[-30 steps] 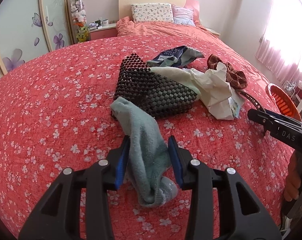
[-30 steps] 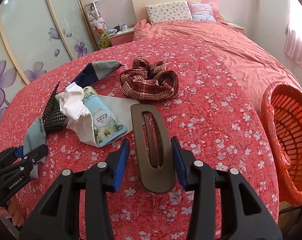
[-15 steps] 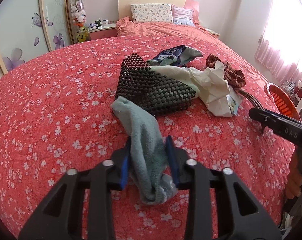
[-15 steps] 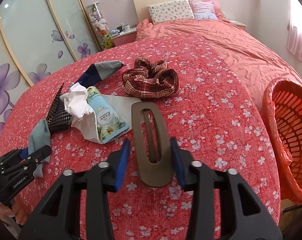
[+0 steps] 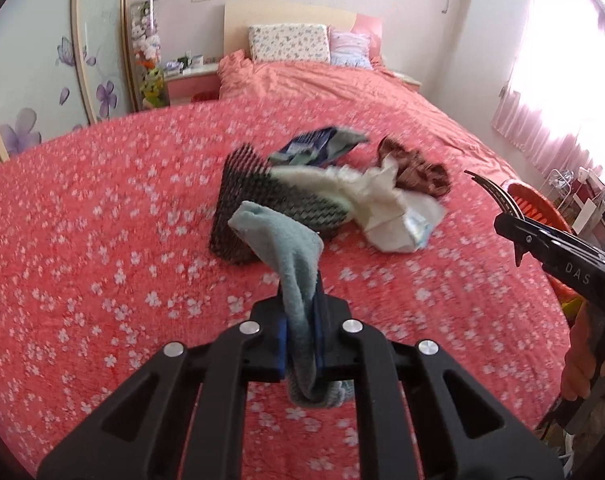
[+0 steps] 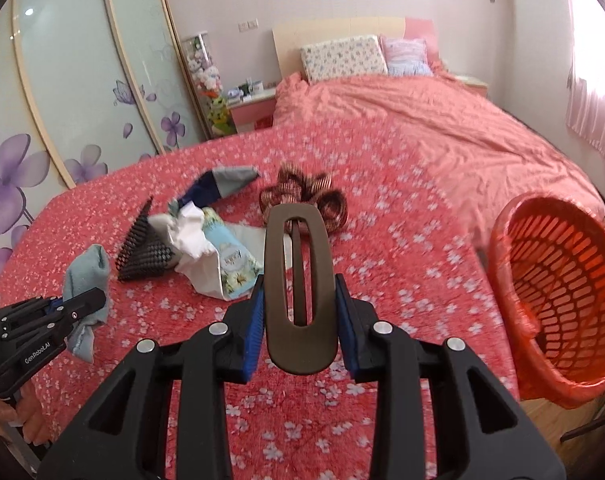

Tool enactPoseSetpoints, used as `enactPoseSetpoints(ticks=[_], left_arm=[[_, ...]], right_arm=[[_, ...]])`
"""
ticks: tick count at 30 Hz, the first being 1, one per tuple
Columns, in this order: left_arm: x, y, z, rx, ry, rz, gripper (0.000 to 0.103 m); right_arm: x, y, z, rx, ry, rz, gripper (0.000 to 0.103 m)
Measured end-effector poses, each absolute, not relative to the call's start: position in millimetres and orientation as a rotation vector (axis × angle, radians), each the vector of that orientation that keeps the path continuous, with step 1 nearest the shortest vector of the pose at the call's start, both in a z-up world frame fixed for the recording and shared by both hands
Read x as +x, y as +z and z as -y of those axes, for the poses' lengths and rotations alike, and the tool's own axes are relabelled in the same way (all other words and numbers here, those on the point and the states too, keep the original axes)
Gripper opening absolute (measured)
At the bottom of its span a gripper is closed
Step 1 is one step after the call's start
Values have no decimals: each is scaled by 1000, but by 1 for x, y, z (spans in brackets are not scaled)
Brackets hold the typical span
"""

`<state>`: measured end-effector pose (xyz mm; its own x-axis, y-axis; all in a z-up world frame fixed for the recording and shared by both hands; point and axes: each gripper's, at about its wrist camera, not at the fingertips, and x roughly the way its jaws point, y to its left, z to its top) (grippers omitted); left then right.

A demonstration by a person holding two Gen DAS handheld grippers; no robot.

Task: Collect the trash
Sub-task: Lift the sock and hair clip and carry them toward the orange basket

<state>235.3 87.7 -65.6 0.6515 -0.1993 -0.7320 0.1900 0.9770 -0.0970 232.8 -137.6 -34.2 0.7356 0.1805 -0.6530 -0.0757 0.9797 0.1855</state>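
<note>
Sock [image 5: 290, 264] and hair clip [image 6: 300, 276], formerly flat on bedspread [image 5: 102, 240], now lifted.
Left gripper [image 5: 300, 344] clenched on sock; right gripper [image 6: 300, 320] grasping clip; basket [image 6: 558, 292] rim right of fingers, open bedspread ahead.

Left hand-held gripper [image 5: 301, 332] pinches a teal sock [image 5: 290, 256] above the bedspread [image 5: 102, 220].

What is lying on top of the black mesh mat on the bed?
A crumpled white paper lies over the right end of the black mesh mat. It hides that end. In the left wrist view, the teal sock covers the mat's near edge.
</note>
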Motion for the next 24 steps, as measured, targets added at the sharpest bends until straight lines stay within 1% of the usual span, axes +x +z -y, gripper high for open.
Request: enactPoseSetpoints(ticks=[10,16,24], left_arm=[[223,-9,-51,9,-297,-717,11],[219,8,-17,16,-360,-680,11],[219,17,39,22,-459,-662,11]], right_arm=[[202,11,160,123,72,-580,33],[183,26,178,103,13,-504,33],[169,29,222,143,-71,-471,33]])
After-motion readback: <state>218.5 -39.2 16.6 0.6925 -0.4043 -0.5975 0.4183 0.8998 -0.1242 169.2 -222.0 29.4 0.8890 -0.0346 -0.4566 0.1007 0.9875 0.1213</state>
